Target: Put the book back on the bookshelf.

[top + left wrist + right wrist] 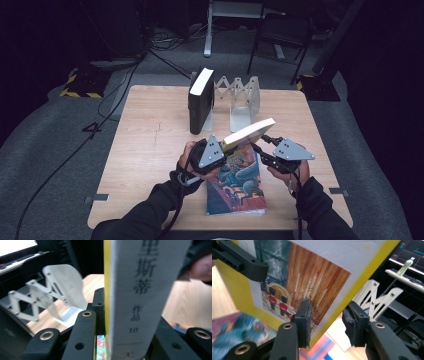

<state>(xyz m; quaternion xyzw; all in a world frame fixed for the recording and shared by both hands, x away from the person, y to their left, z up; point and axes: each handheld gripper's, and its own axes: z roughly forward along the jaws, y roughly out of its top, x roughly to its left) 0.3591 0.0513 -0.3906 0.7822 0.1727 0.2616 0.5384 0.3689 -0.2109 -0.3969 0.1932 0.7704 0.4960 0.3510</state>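
Observation:
A thick book [250, 132] with a yellow-bordered cover and cream page edges is held tilted above the table. My left gripper [226, 145] is shut on its left end; in the left gripper view the white spine [140, 302], printed with characters, fills the gap between the black jaws [128, 322]. My right gripper [261, 142] is at the book's right end. In the right gripper view its jaws [325, 322] stand apart, straddling the picture cover's [312, 272] lower edge. A left-gripper finger [239, 260] presses on that cover.
A colourful book [240, 182] lies flat on the wooden table [150, 130] under the held one. Behind stands a white expanding book rack [240, 95] with a black book [201, 97] upright at its left end. Chairs and cables lie beyond the table.

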